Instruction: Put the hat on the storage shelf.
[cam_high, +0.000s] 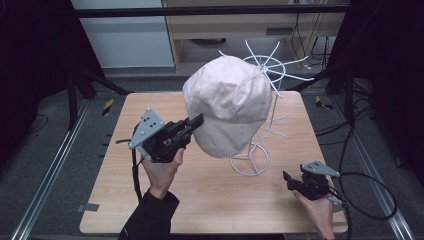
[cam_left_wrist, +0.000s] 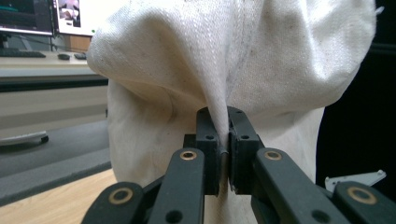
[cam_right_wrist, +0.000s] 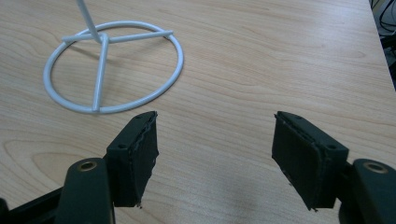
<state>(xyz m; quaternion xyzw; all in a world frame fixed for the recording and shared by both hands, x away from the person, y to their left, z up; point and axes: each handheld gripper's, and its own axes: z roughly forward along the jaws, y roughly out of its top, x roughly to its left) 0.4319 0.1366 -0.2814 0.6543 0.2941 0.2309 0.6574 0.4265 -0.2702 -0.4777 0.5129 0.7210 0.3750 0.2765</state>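
The left gripper (cam_high: 200, 121) clamps a fold of the beige cap (cam_high: 227, 102) beside the white wire stand (cam_high: 249, 161), while the right gripper (cam_high: 289, 181) rests spread apart on the tabletop (cam_high: 210, 195).

1 cap (cam_high: 227, 102), 1 wire stand (cam_high: 250, 162), 2 grippers.

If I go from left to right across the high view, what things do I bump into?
Left gripper pinching the cap's cloth → beige cap → white wire stand → right gripper, open above the table.
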